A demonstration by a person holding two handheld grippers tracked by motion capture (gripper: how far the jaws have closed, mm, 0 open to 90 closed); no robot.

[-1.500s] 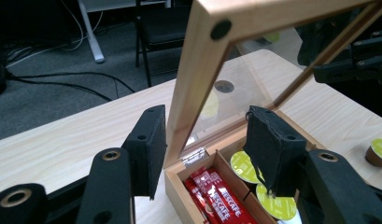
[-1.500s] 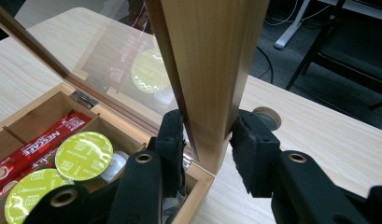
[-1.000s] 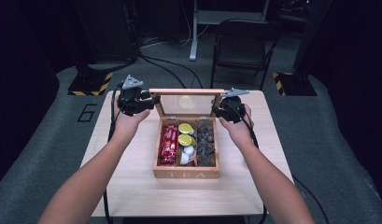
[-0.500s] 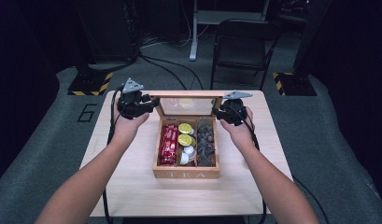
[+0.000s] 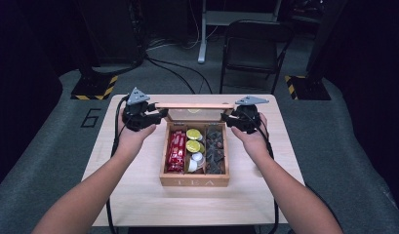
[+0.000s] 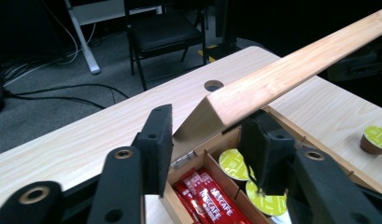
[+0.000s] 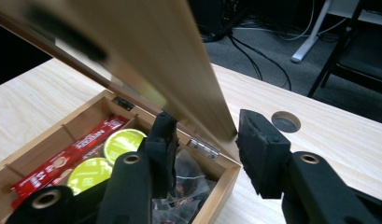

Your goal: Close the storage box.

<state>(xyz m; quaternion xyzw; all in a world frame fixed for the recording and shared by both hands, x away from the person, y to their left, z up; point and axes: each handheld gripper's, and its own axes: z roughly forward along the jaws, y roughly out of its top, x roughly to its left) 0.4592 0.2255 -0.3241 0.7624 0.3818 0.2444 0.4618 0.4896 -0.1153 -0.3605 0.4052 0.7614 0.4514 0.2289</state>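
- Since a second ago both hands have kept their places at the two ends of the raised lid (image 5: 194, 105), and both pairs of jaws have just been opening, each with a lid corner between them.
- Left gripper (image 6: 209, 140): its jaws stand parted around the lid's left corner; the left pad sits at the lid's slanted side face, the right pad under the frame's near edge, and a firm press is not apparent.
- Right gripper (image 7: 205, 151): its jaws straddle the lid's right corner with a visible gap on the right-hand side, so the pads look loose on the wood.
- Lid: tilted up and back on its hinges (image 7: 203, 147), standing nearly upright over the rear of the tea box (image 5: 194, 181).
- Tea box: open on the wooden table (image 5: 138, 195), in front of and between the two hands.
- Inside: red sachets (image 5: 176, 152) in the left compartment, green-topped capsules (image 5: 192, 140) in the middle, dark wrapped packets (image 5: 215, 152) in the right.
- One more green capsule (image 6: 374, 139) sits on the table beside the box.
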